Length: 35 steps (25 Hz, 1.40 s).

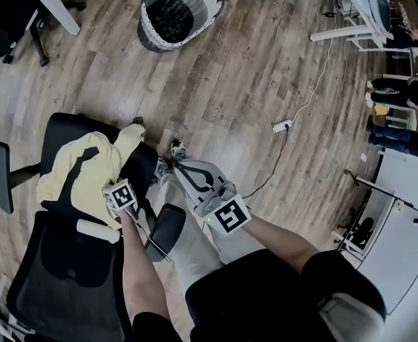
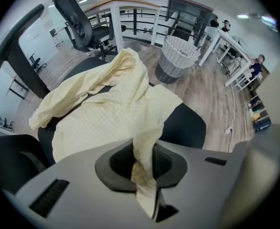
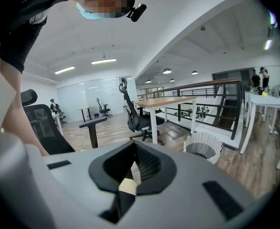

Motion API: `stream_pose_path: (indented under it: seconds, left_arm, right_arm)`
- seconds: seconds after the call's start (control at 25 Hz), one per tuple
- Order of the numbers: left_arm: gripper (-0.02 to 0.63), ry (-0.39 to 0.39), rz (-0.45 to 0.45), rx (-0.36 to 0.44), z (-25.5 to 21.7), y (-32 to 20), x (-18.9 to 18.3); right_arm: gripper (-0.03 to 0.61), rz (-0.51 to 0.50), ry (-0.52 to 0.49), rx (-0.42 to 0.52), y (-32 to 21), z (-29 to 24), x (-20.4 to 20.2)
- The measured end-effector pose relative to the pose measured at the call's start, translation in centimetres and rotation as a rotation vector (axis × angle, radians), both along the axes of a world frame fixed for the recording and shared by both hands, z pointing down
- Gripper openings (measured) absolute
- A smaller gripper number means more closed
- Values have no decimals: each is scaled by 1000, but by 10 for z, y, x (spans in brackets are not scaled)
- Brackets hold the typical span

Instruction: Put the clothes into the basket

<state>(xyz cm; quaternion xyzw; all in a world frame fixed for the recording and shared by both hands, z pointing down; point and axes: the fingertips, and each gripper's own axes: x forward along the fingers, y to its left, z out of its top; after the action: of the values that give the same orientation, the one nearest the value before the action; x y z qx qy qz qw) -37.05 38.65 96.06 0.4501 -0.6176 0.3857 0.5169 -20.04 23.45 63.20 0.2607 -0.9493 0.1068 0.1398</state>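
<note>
A pale yellow garment (image 1: 87, 166) lies crumpled on the seat of a black office chair (image 1: 143, 164). My left gripper (image 1: 117, 192) points straight down over the garment's near edge. In the left gripper view a fold of the yellow garment (image 2: 106, 113) runs up between the jaws, and the left gripper (image 2: 142, 175) is shut on it. The white wicker basket (image 1: 176, 13) stands on the floor far ahead, its dark inside showing; it also shows as basket (image 2: 178, 56) and basket (image 3: 202, 147). My right gripper (image 1: 187, 169) is held about level to the right of the chair; the right gripper (image 3: 130, 175) is shut on nothing.
The chair's mesh backrest (image 1: 66, 276) and armrests (image 1: 167, 230) stand close around my left arm. A power strip with its cable (image 1: 282, 126) lies on the wooden floor to the right. A white desk leg (image 1: 55, 6) stands left of the basket, with desks and people (image 1: 401, 98) far right.
</note>
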Motion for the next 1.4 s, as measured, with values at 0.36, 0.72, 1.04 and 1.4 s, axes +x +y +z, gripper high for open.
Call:
stream_pose_path:
  seconds: [0.36, 0.72, 1.04, 1.4]
  left_arm:
    - [46, -66, 66, 124, -99, -22, -15]
    - [46, -32, 13, 214, -176, -25, -9]
    - [46, -38, 9, 337, -263, -22, -1]
    - [46, -45, 37, 438, -359, -26, 38]
  right_arm:
    - [9, 4, 1, 74, -3, -67, 13]
    - [9, 6, -18, 119, 5, -126, 20]
    - [9, 53, -61, 114, 19, -165, 38]
    - [8, 112, -96, 148, 5, -196, 85]
